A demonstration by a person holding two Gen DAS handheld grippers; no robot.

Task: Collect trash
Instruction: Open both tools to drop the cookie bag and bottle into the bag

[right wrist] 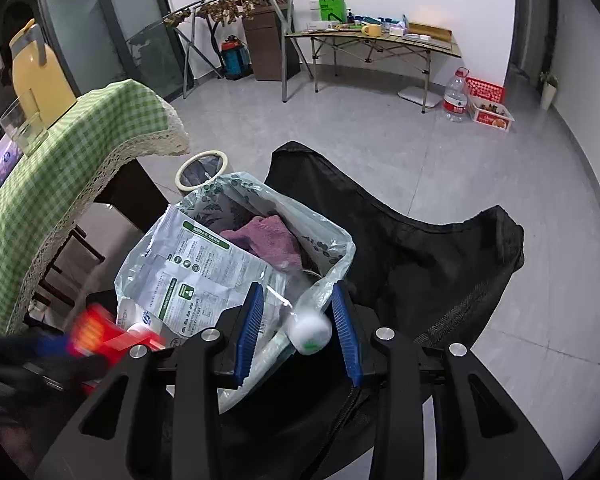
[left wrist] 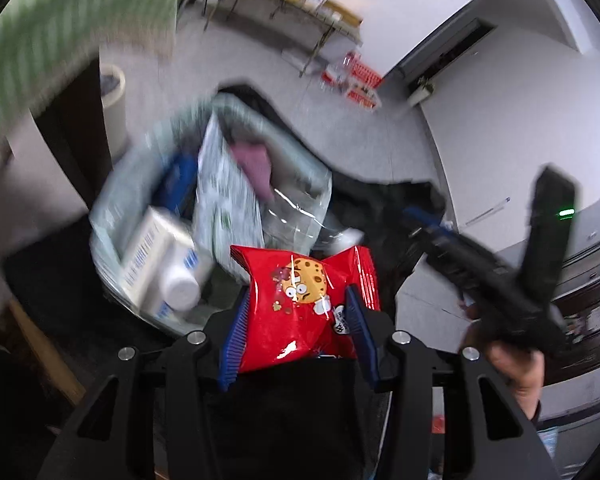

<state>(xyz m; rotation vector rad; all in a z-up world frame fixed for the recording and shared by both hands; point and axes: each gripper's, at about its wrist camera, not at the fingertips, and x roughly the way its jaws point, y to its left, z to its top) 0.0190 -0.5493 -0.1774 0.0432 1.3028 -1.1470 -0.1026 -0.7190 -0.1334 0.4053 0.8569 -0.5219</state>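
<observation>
Checked cloth (right wrist: 60, 148): green-and-white, lace-edged, draped over the surface at far left of the right wrist view; blurred in the left wrist view.
Yellow jug (right wrist: 36, 76): stands upright on the cloth, a clear glass (right wrist: 22, 128) just beside it.
Small bin (right wrist: 202, 168): cream rim, on the floor between the draped surface and the bag.
Trash bag (right wrist: 328, 248): translucent, pale green with a leaf print, mouth open, sitting on a black folding chair (right wrist: 440, 264).
Bag contents: a white printed pouch (right wrist: 204, 272) leaning against the left side, a mauve cloth (right wrist: 264, 236) deeper in, a white carton (left wrist: 152, 256) with blue print and a round cap at the near left edge.
Left gripper (left wrist: 296, 312): jaws clamped on a red snack packet (left wrist: 300, 304) with a cookie cartoon; both blue pads press its sides and the packet crumples between them.
Snack packet position: above the near edge of the bag's mouth, not inside; in the right wrist view it is a red blur at lower left.
Right gripper (right wrist: 296, 320): jaws closed on the bag's near rim, the film bunched between the blue pads; a white crumpled wad (right wrist: 310, 330) with a green mark lies against the right pad.
Person's hand (left wrist: 516, 364): wraps the right gripper's handle at right of the left wrist view.
Folding table (right wrist: 440, 46): far wall, cluttered, well apart from the chair.
Water bottle (right wrist: 456, 96): on the floor just beside a red crate (right wrist: 486, 90).
</observation>
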